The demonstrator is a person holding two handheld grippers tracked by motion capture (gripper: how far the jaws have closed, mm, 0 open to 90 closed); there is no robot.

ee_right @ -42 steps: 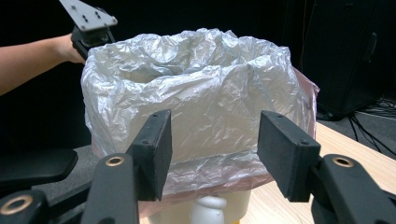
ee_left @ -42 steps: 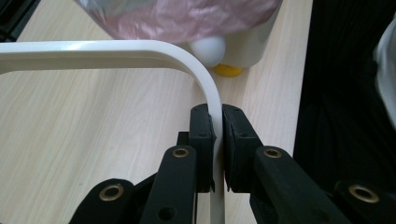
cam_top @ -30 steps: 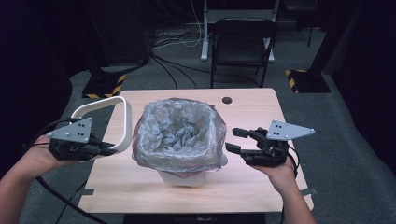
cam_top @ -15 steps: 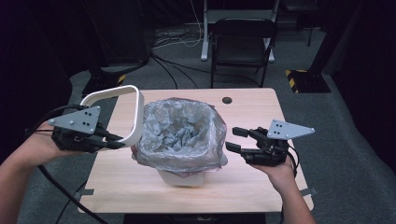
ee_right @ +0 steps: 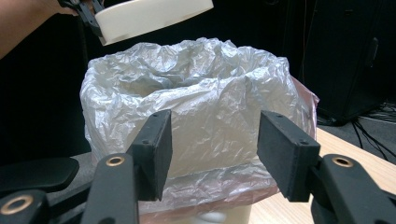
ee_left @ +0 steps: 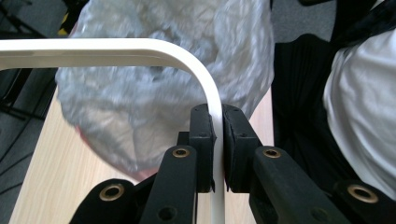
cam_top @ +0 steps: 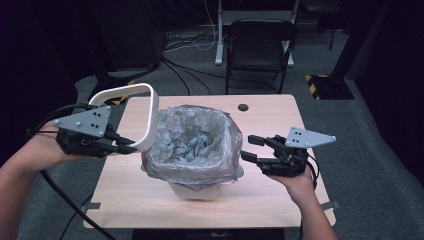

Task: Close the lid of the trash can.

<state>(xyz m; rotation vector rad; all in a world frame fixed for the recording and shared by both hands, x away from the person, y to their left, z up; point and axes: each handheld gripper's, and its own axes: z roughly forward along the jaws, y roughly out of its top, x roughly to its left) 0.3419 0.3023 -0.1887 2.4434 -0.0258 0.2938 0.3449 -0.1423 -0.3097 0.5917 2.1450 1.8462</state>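
A small white bin (cam_top: 192, 190) lined with a crinkled translucent bag (cam_top: 192, 142) stands mid-table. My left gripper (cam_top: 131, 146) is shut on a white rounded-rectangle ring (cam_top: 150, 110), held in the air just left of the bin and tilted nearly upright. In the left gripper view the pads pinch the ring (ee_left: 140, 45) at one side, with the bag (ee_left: 154, 93) behind. My right gripper (cam_top: 250, 148) hovers open to the right of the bin, nothing between its jaws. The right gripper view faces the bag (ee_right: 196, 93), with the ring (ee_right: 149, 16) above it at the far side.
The wooden table (cam_top: 270, 110) has a dark round hole (cam_top: 243, 107) near its far edge. A black folding chair (cam_top: 260, 45) stands behind it. Cables trail on the floor at the back and left. Bare tabletop lies in front of the bin.
My left gripper has lifted the ring upward and brought it closer to the bin, tilting it more upright. The right gripper has stayed where it was.
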